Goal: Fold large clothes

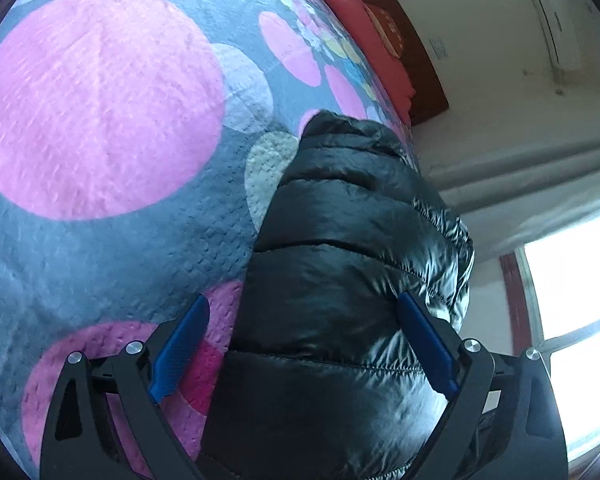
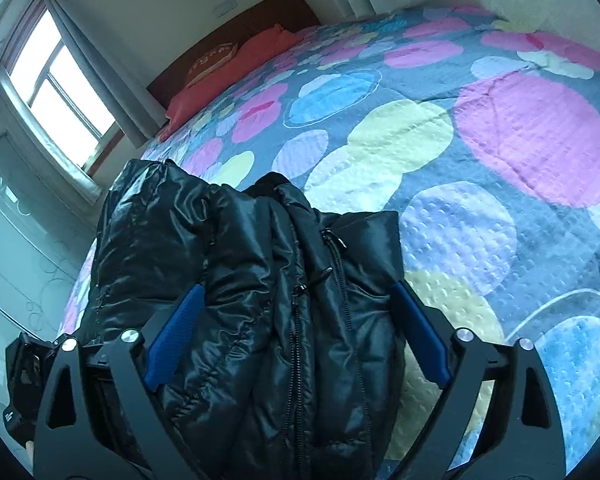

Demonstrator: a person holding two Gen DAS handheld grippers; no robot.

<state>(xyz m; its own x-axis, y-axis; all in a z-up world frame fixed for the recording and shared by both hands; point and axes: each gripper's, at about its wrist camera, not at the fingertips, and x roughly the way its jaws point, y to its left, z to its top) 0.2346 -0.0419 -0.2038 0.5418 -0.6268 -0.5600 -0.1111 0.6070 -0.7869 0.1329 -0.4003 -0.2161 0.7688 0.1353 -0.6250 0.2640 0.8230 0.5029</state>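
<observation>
A black, shiny quilted jacket [image 2: 260, 280] lies bunched on the bed's dotted bedspread [image 2: 480, 140], near its edge on the window [image 2: 56, 80] side. Its zipper [image 2: 298, 344] runs down the rumpled front; stitched puffy bands cross its other side. The left gripper [image 1: 304, 316] and the right gripper [image 2: 296, 304] both stand wide, fingers flanking the jacket.

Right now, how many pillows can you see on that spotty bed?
1. A red pillow lies at the head of the bed, against the brown headboard, beyond the black jacket. Others may be hidden.
</observation>
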